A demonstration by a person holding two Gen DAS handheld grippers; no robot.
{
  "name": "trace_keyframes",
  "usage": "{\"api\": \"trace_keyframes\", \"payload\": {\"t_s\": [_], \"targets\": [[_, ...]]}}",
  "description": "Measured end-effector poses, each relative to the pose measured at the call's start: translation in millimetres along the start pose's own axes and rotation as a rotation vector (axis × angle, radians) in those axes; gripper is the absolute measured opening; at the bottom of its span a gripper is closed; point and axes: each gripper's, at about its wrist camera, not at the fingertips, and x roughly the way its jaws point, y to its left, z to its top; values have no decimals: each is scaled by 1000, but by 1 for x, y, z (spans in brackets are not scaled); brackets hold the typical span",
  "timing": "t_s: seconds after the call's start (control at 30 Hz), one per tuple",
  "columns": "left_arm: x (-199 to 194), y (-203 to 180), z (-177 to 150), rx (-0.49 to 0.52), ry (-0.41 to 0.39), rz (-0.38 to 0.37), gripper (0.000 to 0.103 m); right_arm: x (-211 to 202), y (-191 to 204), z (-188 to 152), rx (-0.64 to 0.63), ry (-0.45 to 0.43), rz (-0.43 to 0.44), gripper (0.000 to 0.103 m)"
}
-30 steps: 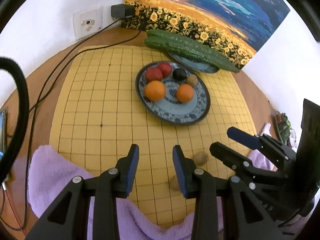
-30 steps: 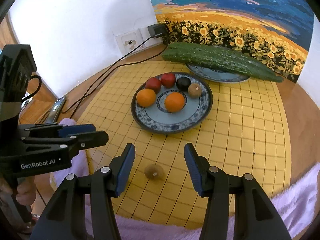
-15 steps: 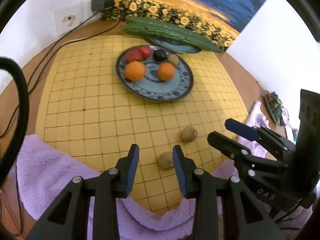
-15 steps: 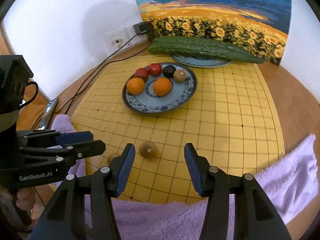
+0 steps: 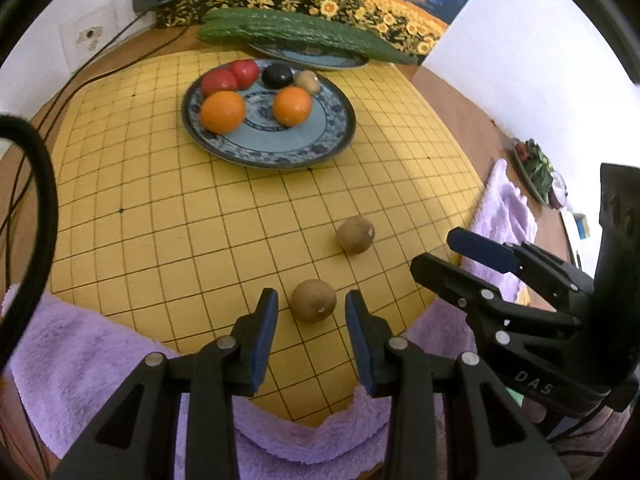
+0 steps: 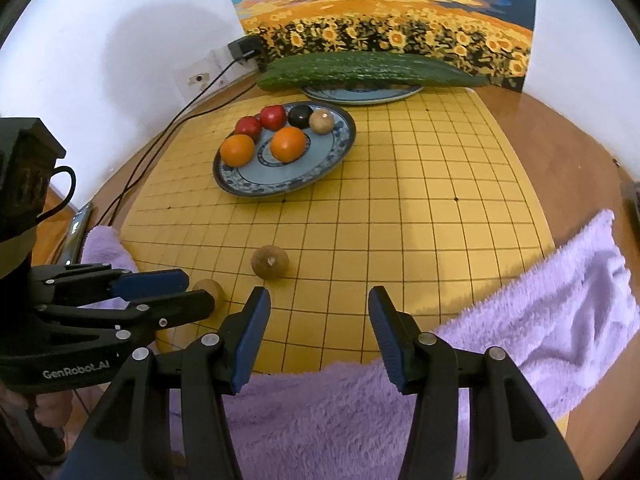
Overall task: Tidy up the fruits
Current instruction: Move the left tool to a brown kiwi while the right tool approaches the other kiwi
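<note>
left gripper [image 5: 312, 308]: jaws parted moderately, nothing clamped; near kiwi [image 5: 313, 301] is framed between the blue pads [image 5: 267, 320], a gap seen on each side, no contact visible.
left gripper, right-wrist view [image 6: 176, 294]: seen side-on at lower left; the same kiwi [image 6: 209, 289] is partly hidden behind its fingers.
right gripper [image 6: 319, 308]: jaws spread wide, empty; held above the near edge of the go board [image 6: 400, 200], nothing touched.
right gripper, left-wrist view [image 5: 452, 256]: seen at right, beyond the board's right edge, apart from both loose kiwis.
far kiwi [image 5: 355, 235]: lying on the board, ahead and to the right of the near kiwi, apart from it; in the right-wrist view [image 6: 270, 262] it lies just ahead of the right gripper's left finger, outside the jaws.
fruit plate [image 5: 332, 136]: blue patterned, on the far part of the board; two oranges [image 5: 222, 112], two red fruits [image 5: 230, 78], one black fruit [image 5: 277, 75] and one kiwi [image 5: 307, 81] are held on it.
cucumbers [image 5: 296, 34]: laid across a second plate [image 5: 320, 62] behind the board.
purple towel [image 6: 520, 320]: tucked under the near edge of the board.
</note>
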Motion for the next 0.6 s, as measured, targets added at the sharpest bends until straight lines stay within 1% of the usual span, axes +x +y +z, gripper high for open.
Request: {"api": "trace_keyframes", "payload": {"t_s": [0.33, 0.37, 0.5, 0.6], "targets": [[12, -1, 6, 5, 28, -4, 35, 0, -3, 0, 17, 1, -6, 52], [13, -1, 6, 3, 30, -5, 35, 1, -4, 1, 16, 3, -4, 52], [16, 0, 10, -13, 33, -1, 27, 5, -5, 4, 8, 15, 10, 52], [16, 1, 11, -30, 35, 2, 27, 9, -8, 7, 5, 23, 27, 52]]}}
